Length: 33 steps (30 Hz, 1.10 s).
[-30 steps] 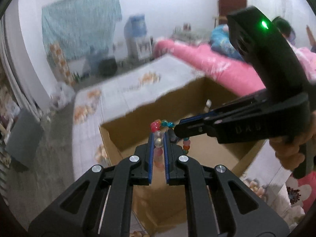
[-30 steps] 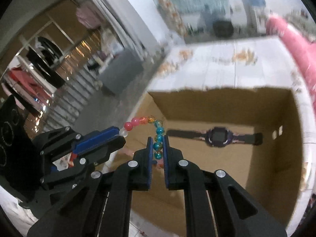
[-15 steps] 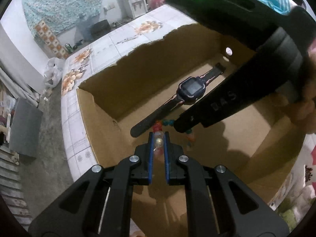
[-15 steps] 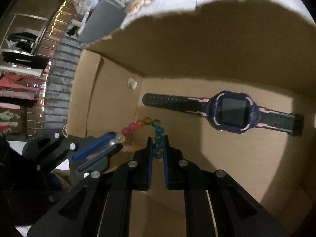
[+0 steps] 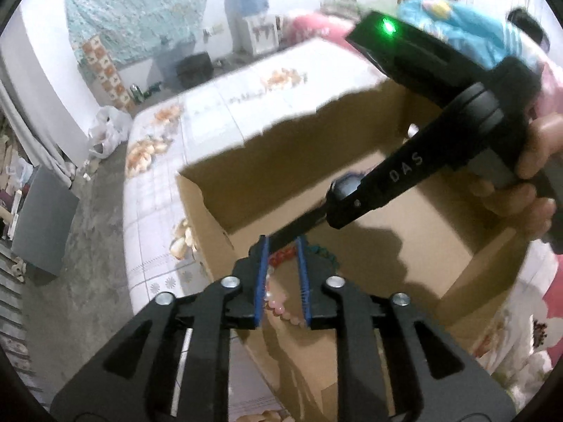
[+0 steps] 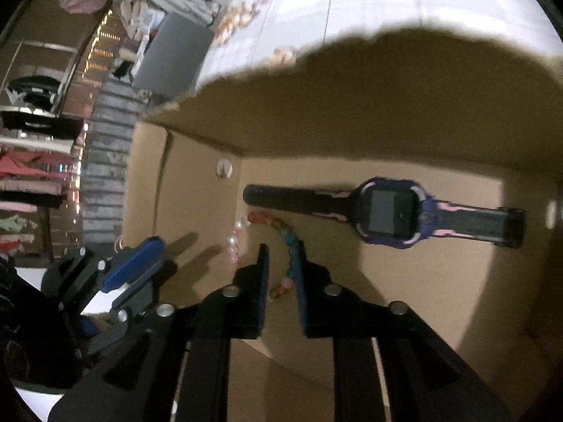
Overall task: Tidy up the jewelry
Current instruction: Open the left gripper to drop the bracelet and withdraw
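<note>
A multicoloured bead bracelet (image 6: pixel 278 227) lies on the floor of an open cardboard box (image 6: pixel 404 133), next to a purple watch (image 6: pixel 390 216) with a black and pink strap. My right gripper (image 6: pixel 281 249) is open just above the bracelet, jaws on either side of its teal beads. My left gripper (image 5: pixel 281 244) is open over the box's near left corner; the bracelet (image 5: pixel 279 258) shows between its jaws, below them. The left gripper also shows in the right wrist view (image 6: pixel 140 263), lifted to the left. The right gripper (image 5: pixel 383 183) hides most of the watch in the left wrist view.
The box (image 5: pixel 246 161) stands on a table with a white floral cloth (image 5: pixel 211 112). A grey bin (image 5: pixel 42 211) sits on the floor at left. A pink bed (image 5: pixel 316 23) and a water dispenser (image 5: pixel 248 14) are behind.
Both grippers have opened and let go of the bracelet, which now lies on the box floor. The left gripper has drawn back and up; the right stays low inside the box.
</note>
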{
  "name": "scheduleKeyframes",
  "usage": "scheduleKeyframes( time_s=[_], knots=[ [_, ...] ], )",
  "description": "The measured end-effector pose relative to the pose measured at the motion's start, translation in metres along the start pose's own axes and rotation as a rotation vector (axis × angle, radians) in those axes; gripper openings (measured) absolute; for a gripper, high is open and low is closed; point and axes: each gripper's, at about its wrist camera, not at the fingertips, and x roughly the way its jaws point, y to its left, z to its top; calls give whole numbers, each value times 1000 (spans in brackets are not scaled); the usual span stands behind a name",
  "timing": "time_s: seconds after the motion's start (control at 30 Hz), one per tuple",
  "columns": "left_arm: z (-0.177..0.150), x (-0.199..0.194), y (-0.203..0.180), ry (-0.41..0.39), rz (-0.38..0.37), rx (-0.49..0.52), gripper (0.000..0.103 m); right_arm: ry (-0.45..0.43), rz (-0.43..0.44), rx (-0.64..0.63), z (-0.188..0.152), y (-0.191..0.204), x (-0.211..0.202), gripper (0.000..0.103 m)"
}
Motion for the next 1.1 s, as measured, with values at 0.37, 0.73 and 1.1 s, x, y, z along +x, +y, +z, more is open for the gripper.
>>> scheduleKeyframes(
  time_s=[0.37,0.73,1.1],
  knots=[
    [-29,-94,-3,-221,15,-104,49,-299,75,-103,-74,34,-120,42],
    [-94,-131,-44,-281,-63,-168,67,-578,-6,-208,-212,53,-173,59],
    [-155,-73,-84,-110,-134,-211,67,-551,-90,-25,-281,-2,-117,60]
  ],
)
